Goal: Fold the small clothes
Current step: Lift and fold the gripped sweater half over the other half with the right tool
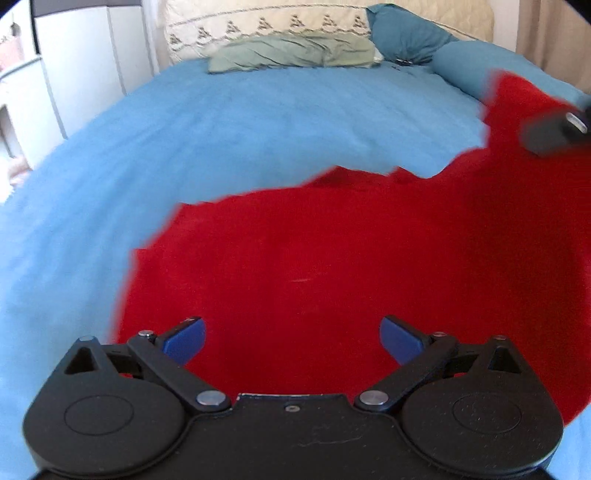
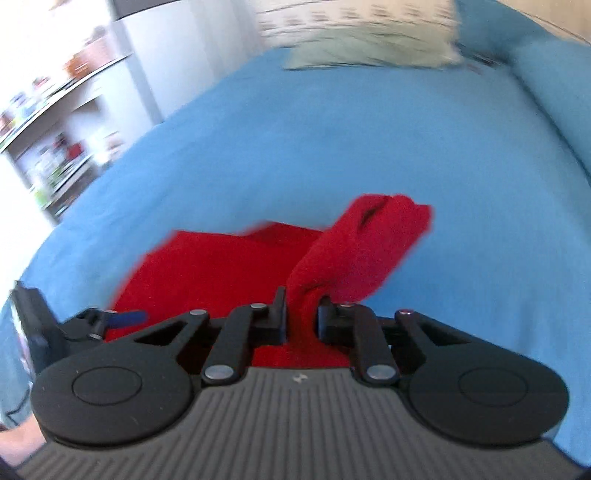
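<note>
Red garment (image 1: pixel 332 258) is lying spread across the lower and right parts of the left wrist view, a plain, bright, fuzzy-looking cloth with an uneven upper edge and one portion running up toward the upper right of the frame. In the right wrist view the same cloth (image 2: pixel 229 269) is sitting in the lower middle, with a bunched fold rising from it toward the centre of the frame.

Left gripper (image 1: pixel 293 338) is hanging over the cloth at the bottom of its own view, its blue-tipped fingers (image 1: pixel 184 339) spread wide apart with nothing between them. Right gripper (image 2: pixel 301 317) is pinching the raised fold of the red garment between its nearly closed jaws, and it is also showing as a dark, blurred shape (image 1: pixel 554 133) at the right edge of the left wrist view.

Blue bedspread (image 1: pixel 221 129) is covering the bed under the cloth and filling most of both views. Pale green pillow (image 1: pixel 295 53) is lying at the top centre, a cream patterned pillow (image 1: pixel 258 26) is standing behind it, and a teal pillow (image 1: pixel 402 33) is sitting at the upper right. White cabinet (image 1: pixel 85 59) is standing at the upper left, and blurred shelves (image 2: pixel 55 140) are showing at the left of the right wrist view.
</note>
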Demonstrator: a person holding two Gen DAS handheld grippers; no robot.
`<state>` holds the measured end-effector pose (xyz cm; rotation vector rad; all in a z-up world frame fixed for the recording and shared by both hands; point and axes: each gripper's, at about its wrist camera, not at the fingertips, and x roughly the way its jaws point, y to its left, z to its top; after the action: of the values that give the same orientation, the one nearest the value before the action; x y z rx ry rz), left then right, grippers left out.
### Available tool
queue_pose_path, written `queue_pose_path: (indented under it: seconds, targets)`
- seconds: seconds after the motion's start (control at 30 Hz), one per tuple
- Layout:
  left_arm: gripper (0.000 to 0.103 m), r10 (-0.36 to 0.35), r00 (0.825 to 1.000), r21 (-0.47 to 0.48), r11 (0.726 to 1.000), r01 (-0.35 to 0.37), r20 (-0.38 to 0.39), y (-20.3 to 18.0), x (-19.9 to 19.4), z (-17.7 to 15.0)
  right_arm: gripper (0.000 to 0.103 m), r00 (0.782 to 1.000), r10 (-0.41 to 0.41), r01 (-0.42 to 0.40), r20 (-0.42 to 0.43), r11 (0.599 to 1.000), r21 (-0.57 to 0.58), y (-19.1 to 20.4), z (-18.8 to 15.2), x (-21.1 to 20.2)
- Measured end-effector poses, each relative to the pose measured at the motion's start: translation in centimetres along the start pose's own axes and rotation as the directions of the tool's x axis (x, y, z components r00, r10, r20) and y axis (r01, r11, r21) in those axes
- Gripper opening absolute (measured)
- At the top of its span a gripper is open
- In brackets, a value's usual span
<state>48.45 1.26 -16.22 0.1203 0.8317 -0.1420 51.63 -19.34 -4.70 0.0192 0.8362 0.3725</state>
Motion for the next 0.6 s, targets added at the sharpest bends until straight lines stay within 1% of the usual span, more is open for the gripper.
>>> queue_pose_path:
  seconds: [0.07, 0.1, 0.2, 0.3, 0.33, 0.37, 0.4, 0.43, 0.47, 0.53, 0.6]
  targets:
    - [0.102, 0.017, 1.0, -0.002, 1.0, -0.017, 0.005, 2.2, -1.3, -0.4, 0.029, 0.999, 0.026, -0.028, -0.023, 0.996, -0.088, 5.6, 1.4, 2.6]
    - [0.102, 0.017, 1.0, -0.013, 1.0, -0.017, 0.007, 3.5, -1.9, -0.9, 0.029, 0.998, 0.044, -0.048, -0.038, 0.993, -0.111, 8.0, 1.6, 4.3]
    - [0.102, 0.016, 1.0, -0.044, 0.999, -0.016, -0.007, 6.7, -2.6, -2.4, 0.029, 0.994, 0.069, -0.081, -0.091, 0.987, -0.142, 14.0, 0.7, 9.9]
    - [0.102, 0.009, 0.999, -0.062, 0.998, -0.011, -0.03, 9.1, -2.4, -4.6, 0.029, 0.99, 0.009, -0.037, -0.143, 0.981, -0.192, 17.2, -2.0, 14.5]
    - [0.102, -0.004, 0.999, -0.067, 0.998, 0.001, -0.033, 9.7, -2.3, -5.4, 0.032, 0.991, -0.01, -0.018, -0.134, 0.978, -0.206, 17.7, -2.6, 15.0]
    - [0.102, -0.012, 0.999, -0.07, 0.997, 0.01, -0.033, 10.1, -2.3, -5.9, 0.037, 0.994, -0.021, -0.003, -0.11, 0.975, -0.221, 18.0, -2.9, 15.0]
    - [0.102, -0.022, 0.999, -0.074, 0.997, 0.02, -0.03, 10.6, -2.4, -6.4, 0.042, 0.996, -0.01, -0.011, -0.087, 0.971, -0.24, 18.0, -3.0, 14.4]
    - [0.102, -0.032, 0.999, -0.08, 0.996, 0.03, -0.023, 11.0, -2.5, -6.8, 0.057, 0.997, 0.015, -0.034, -0.074, 0.967, -0.253, 18.1, -2.9, 13.7]
    - [0.102, -0.04, 0.999, -0.088, 0.995, 0.039, -0.013, 11.3, -2.7, -7.1, 0.067, 0.998, 0.048, -0.059, -0.048, 0.962, -0.268, 17.9, -2.7, 12.4]
    - [0.102, -0.047, 0.999, -0.107, 0.993, 0.047, 0.006, 11.6, -3.1, -7.0, 0.075, 0.993, 0.112, -0.098, 0.031, 0.954, -0.284, 17.1, -1.9, 8.8]
    - [0.102, -0.054, 0.998, -0.128, 0.99, 0.056, 0.019, 11.8, -3.7, -6.7, 0.086, 0.982, 0.16, -0.128, 0.104, 0.956, -0.264, 15.5, -1.7, 4.9]
